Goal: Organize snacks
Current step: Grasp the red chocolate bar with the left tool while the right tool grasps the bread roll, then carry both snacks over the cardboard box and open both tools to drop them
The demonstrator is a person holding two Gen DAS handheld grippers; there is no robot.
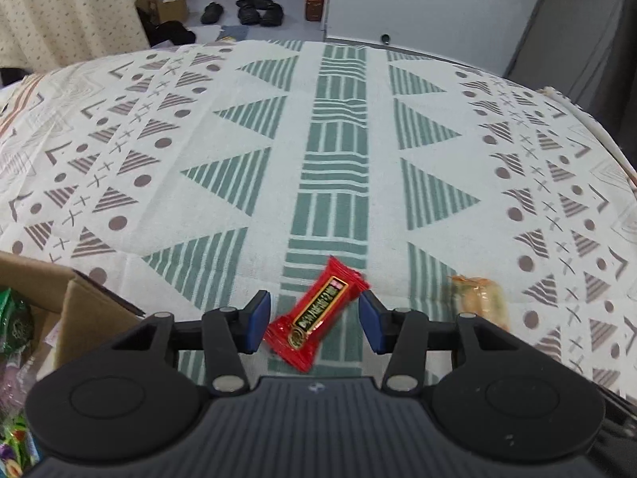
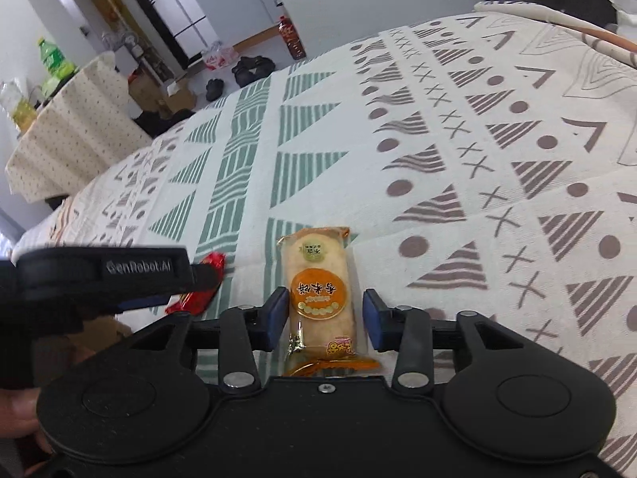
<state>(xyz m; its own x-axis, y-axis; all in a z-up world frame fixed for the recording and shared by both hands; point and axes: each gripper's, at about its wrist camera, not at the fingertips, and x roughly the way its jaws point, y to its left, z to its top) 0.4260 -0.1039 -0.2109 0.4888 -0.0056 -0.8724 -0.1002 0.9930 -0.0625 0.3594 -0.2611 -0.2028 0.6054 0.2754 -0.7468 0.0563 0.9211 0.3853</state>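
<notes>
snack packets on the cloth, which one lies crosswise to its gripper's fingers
The red candy bar, lying diagonally between the open left gripper. The pale rice cracker packet lies lengthwise in the right gripper.

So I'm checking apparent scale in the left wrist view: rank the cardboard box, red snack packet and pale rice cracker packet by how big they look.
1. cardboard box, though cut off by the frame edge.
2. red snack packet.
3. pale rice cracker packet, blurred and partly hidden behind the left gripper, so this last placing is unsure.
</notes>
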